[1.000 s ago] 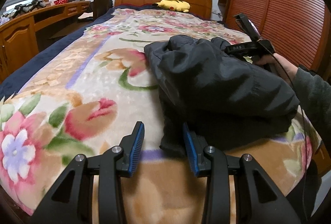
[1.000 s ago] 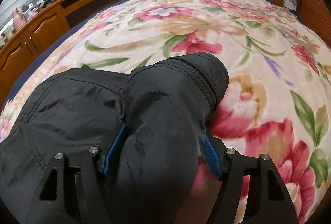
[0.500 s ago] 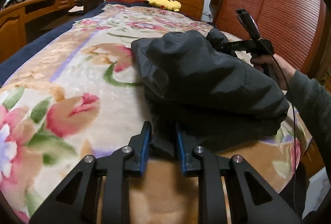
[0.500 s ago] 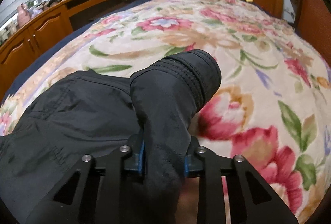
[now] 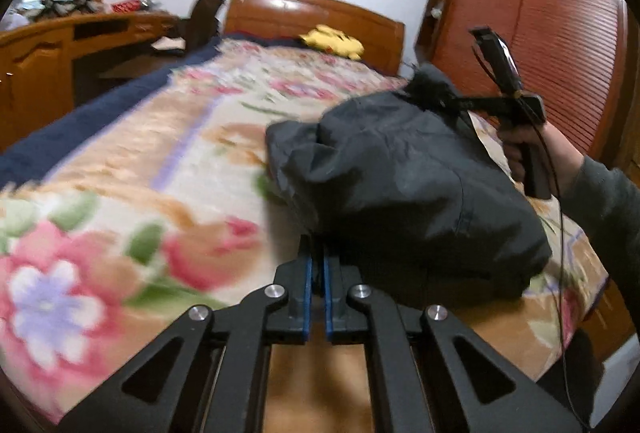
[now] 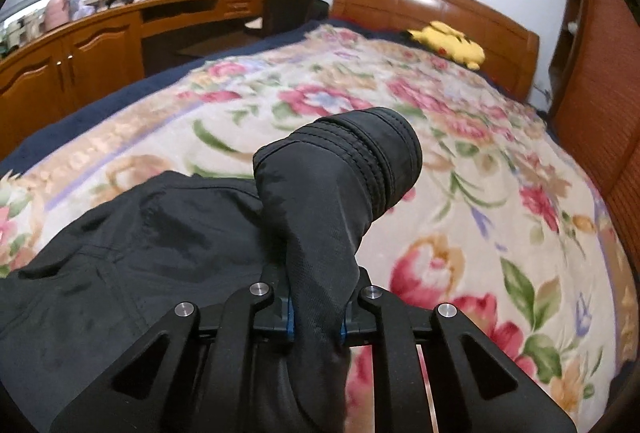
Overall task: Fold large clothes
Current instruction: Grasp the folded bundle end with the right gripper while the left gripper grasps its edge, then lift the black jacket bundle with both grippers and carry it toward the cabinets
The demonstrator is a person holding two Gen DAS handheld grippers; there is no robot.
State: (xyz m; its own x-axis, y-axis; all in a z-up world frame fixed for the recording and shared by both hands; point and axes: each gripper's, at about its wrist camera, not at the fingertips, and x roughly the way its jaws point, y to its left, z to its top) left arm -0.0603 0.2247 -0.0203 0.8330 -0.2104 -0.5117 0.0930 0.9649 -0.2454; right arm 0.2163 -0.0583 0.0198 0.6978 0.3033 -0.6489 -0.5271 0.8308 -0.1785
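gripping one dark jacket [image 5: 404, 169]: two hand-held grippers, left [image 5: 317, 265] clamping hem, right [image 6: 316, 313] clamping sleeve.

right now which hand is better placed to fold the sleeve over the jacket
Right. Its gripper already pinches the sleeve, cuff free above the jacket. The left gripper only holds the jacket's near edge.

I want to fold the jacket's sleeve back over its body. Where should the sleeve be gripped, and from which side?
Probably just behind the stitched cuff, across the sleeve from its underside, where the right gripper is shut on it. There the fabric bunches narrow enough for the pads; the cuff itself is a thick ring. The jacket lies heaped on the blanket.
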